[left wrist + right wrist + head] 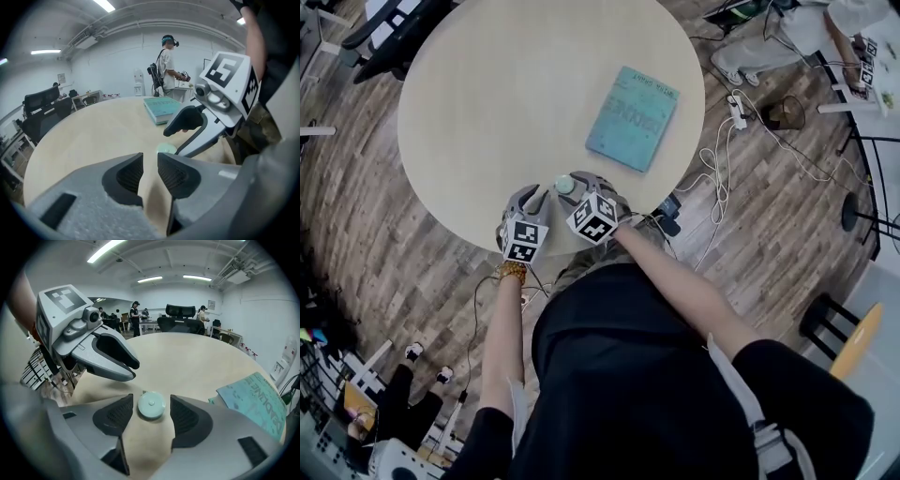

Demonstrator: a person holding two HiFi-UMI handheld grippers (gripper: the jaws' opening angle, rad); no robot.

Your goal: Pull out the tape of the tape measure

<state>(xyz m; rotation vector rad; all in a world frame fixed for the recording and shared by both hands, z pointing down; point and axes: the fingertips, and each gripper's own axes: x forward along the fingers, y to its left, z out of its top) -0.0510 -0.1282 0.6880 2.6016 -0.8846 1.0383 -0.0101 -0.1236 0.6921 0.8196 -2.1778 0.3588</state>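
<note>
Right gripper: jaws spread wide. The tape measure, a small round pale-green case with a centre button, lies flat on the table between the pads. There is a clear gap on each side, so nothing is pinched yet.

Left gripper: jaws a narrow gap apart, only bare tabletop between them, holding nothing. It sits just beside the right gripper, with the case a little beyond its tips.

Location: the case lies near the edge of the round table closest to the person, well apart from the teal book further in.

Progress (judgement): at the very start.
- No tape shows outside the case in any view.
- The tape's end tab is too small to make out for certain.
- Done: both grippers brought to the case, the right one straddling it.
- Left: close the right jaws on the case, catch the tape end with the left, draw it out.

Count:
- tape measure: 1
- grippers: 2
- book: 1
- table: 1
</note>
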